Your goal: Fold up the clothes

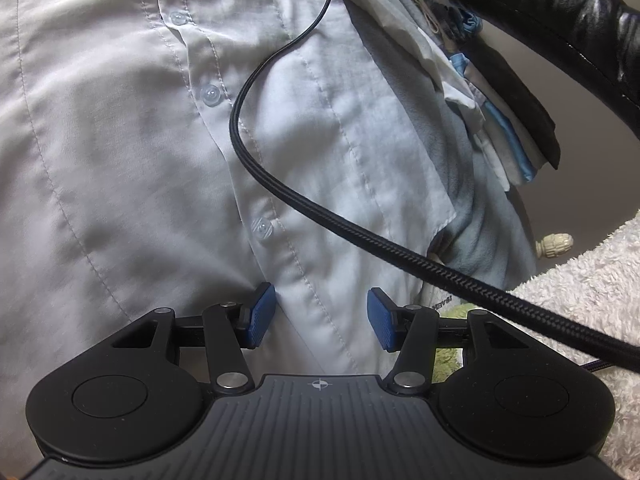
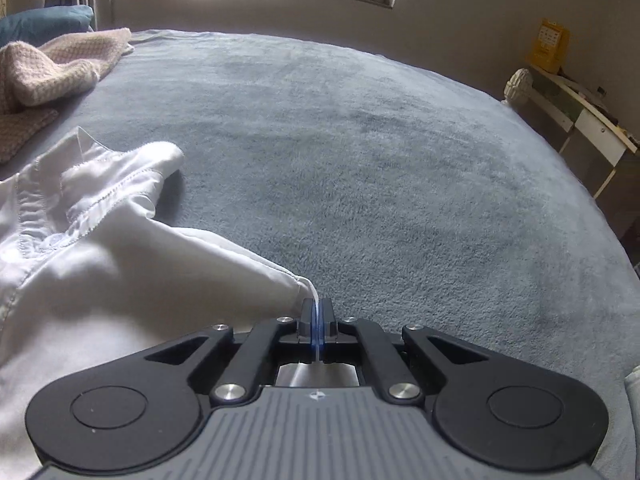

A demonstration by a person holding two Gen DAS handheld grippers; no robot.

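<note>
Shirt (image 1: 132,128), pale and buttoned, fills most of the left wrist view and lies on the grey bed cover (image 1: 476,216). The left gripper (image 1: 321,318) hovers over its button placket with jaws apart, and the pads press on nothing. A black braided cable (image 1: 360,236) crosses the cloth. At upper right a stack of folded clothes (image 1: 480,104) is partly hidden under a black leather thing (image 1: 560,12); its edges are cut off. A white fluffy towel (image 1: 580,312) leaves the picture at right.

In the right wrist view, the right gripper (image 2: 317,322) is closed on a thin edge of the shirt (image 2: 100,248). A knitted beige cloth (image 2: 52,68) lies far left, cut off.
</note>
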